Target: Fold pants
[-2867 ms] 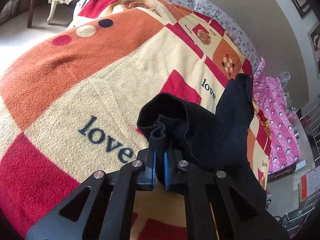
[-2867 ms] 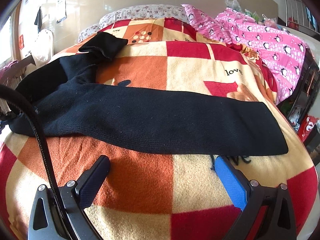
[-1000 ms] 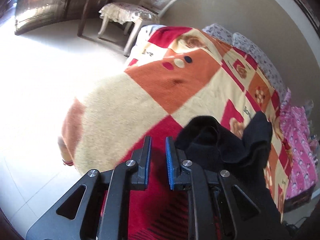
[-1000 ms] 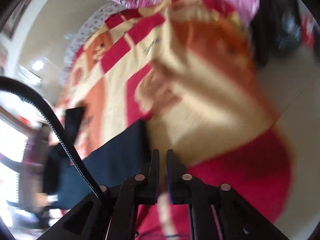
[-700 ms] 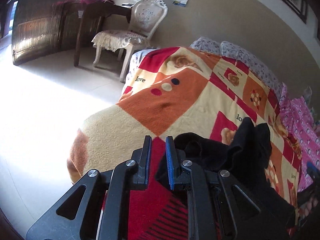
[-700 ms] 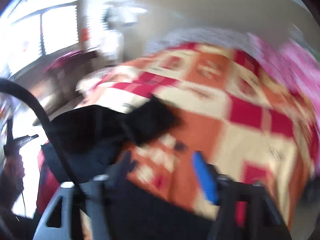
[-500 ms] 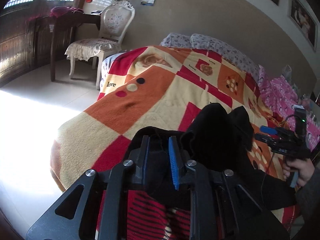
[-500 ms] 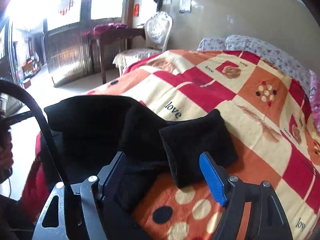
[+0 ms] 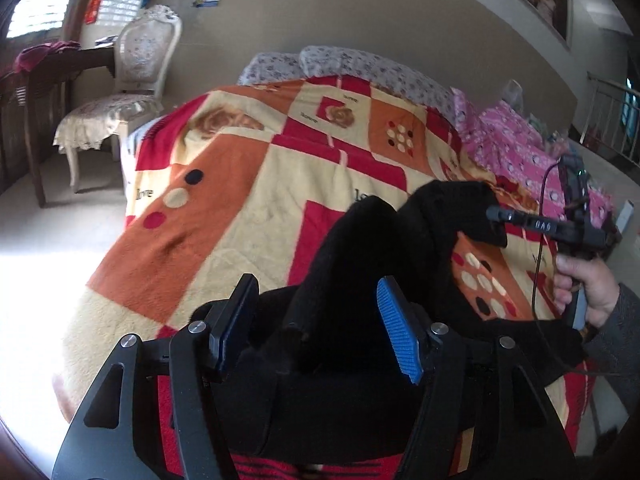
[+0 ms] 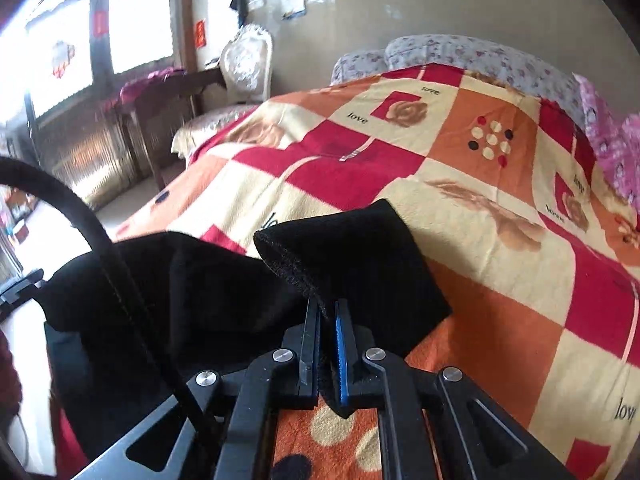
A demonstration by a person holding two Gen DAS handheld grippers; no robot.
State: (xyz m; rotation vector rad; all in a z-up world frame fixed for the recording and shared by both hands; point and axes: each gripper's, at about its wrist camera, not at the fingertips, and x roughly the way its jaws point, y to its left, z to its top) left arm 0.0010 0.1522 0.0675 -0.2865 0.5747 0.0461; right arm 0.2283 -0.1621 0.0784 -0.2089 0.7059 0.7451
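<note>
Pinching the hem of one leg of the black pants [image 10: 352, 264], the right gripper [image 10: 327, 344] has its jaws closed down on the fabric edge, which runs between the pads. Left gripper [image 9: 316, 320] has its jaws opening, wide apart; a raised fold of the pants bulges up between the fingers, but the pads don't press on it. Pants sit bunched in a heap at the near corner of the bed, on the orange, red and cream "love" blanket [image 9: 248, 184]; in the left wrist view the pile blocks most of the near blanket. In that view the right gripper also shows at the right edge, held by a hand [image 9: 588, 288] in a grey sleeve, with a cable hanging off it. In the right wrist view, a black cable [image 10: 100, 248] arcs across the left side, in front of the pants. Around: floral pillows [image 9: 360, 64] at the headboard end, pink patterned quilt [image 9: 516, 140] along the far side, white carved chair [image 9: 132, 80] and dark table [image 9: 48, 68] by the window.
</note>
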